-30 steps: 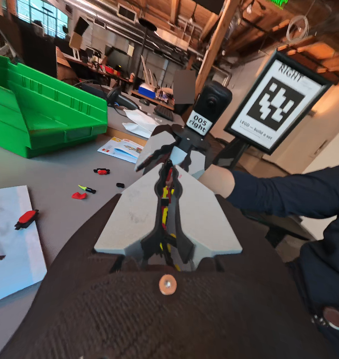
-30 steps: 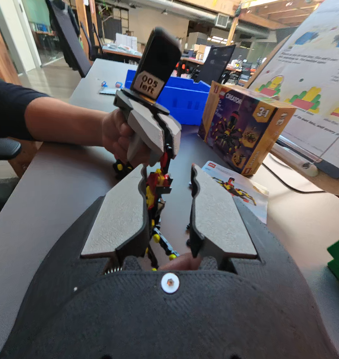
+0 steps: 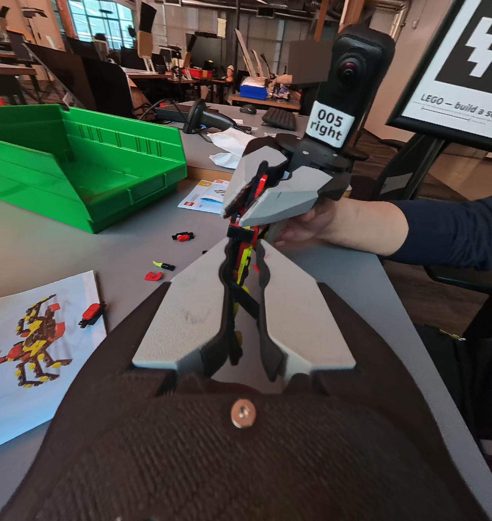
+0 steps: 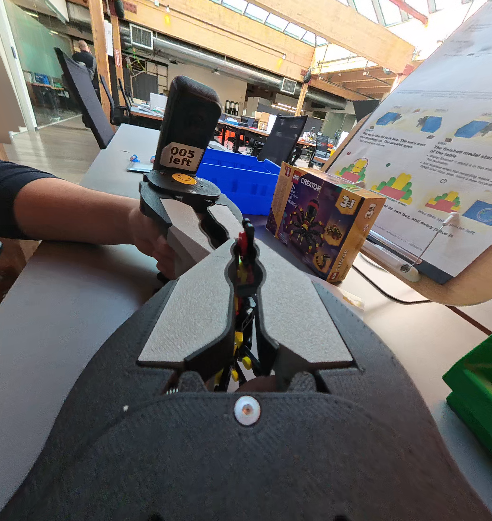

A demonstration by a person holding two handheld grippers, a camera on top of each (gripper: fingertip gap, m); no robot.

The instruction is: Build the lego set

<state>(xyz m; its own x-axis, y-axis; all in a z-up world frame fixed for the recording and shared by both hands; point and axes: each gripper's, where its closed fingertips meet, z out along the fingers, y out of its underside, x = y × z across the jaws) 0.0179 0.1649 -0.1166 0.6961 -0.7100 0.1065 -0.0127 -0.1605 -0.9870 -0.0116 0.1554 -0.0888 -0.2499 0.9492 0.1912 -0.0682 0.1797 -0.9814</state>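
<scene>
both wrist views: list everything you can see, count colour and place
brick model: 1, black, red and yellow, clamped in the right tool
green bin: 1, far left of table
blue bin: 1, behind the left tool
set box: 1, orange and purple, beside blue bin
open booklet: 1, white, near left
folded leaflet: 1, white and blue, by green bin
loose pieces: at least 4, red, black, lime, on table
scanner: 1, black, behind green bin
framed sign: 1, black and white
instruction board: 1, white
table: 1, grey
left tool: open around model
right tool: shut on model
hands: 2
</scene>
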